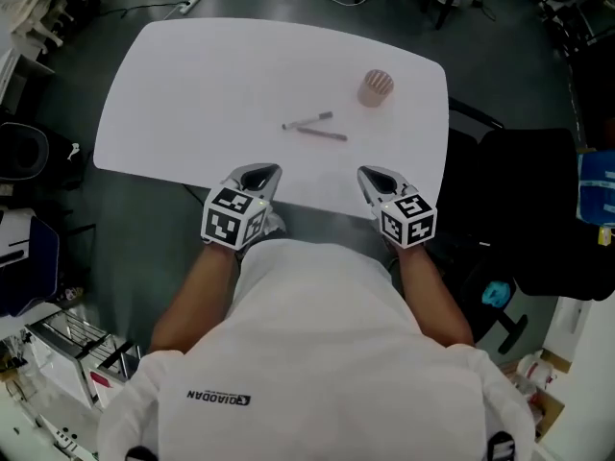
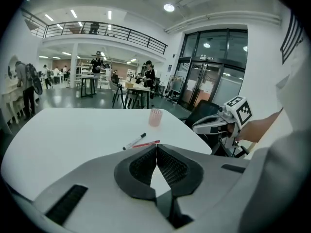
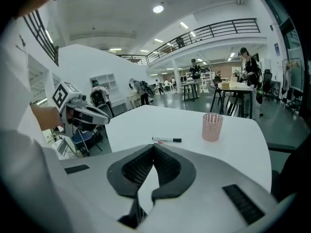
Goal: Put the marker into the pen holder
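Grippers nearest, side by side at the near edge of the table (image 1: 183, 84): left gripper (image 1: 259, 173) and right gripper (image 1: 373, 177), each with jaws pressed together tip to tip, nothing between. Parked short of the work, read here as a resting pose ahead of any reach; task judged not yet begun. Aimed forward at mid-table, giving both gripper views the same targets.

Further out, near the middle: marker (image 1: 307, 121), white-bodied with a dark cap, lying flat and untouched. Just beside it on the near side, a thin red stick (image 1: 323, 135), probably a pen, though too slim from above to say for certain. Laid roughly alongside each other.

Beyond, toward the right: pen holder (image 1: 376, 87), pink, perforated, upright, clearly apart from the marker. Nearer the right gripper's side, so judged the handier tool for the pick and the drop.

Hard to make out: inside of the pen holder, unseen from every view. Red stick almost wholly hidden behind the jaws in the right gripper view. Hold on each tool covered from above by the tag cubes (image 1: 233, 221).
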Motion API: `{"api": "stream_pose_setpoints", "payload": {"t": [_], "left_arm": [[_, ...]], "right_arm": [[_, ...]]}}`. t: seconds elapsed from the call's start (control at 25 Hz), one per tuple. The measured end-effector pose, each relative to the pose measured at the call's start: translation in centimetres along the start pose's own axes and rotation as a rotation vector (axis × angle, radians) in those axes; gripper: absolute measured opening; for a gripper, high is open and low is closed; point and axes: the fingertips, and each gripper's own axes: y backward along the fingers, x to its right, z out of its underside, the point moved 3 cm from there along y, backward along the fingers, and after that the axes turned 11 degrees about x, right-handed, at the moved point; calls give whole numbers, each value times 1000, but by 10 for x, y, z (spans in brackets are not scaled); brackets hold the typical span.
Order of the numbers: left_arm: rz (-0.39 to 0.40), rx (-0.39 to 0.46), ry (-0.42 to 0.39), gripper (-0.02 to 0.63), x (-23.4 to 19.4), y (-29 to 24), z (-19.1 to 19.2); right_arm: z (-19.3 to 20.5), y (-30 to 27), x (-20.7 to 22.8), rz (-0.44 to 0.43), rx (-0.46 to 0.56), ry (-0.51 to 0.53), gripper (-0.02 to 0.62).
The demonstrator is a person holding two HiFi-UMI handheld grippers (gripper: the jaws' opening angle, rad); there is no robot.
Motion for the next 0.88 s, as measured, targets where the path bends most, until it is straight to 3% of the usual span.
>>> {"api": "stream_pose_setpoints", "payload": {"t": [0.2,0.4,0.56,0.88], "left_arm": [[74,-63,-7,28,-34,-14,14],[120,-124,-24,28,-42,-28,34],[98,-116,28,28,-42,-35,27],[-35,-77,118,28,-56,-39,13]], "right_arm": [[14,-39,13,57,-94,110,18],[40,-70,29,66,-229,235,18],[47,-84,54,44,-317,302,18],[68,-125,92,-74,-475,490,42]]}}
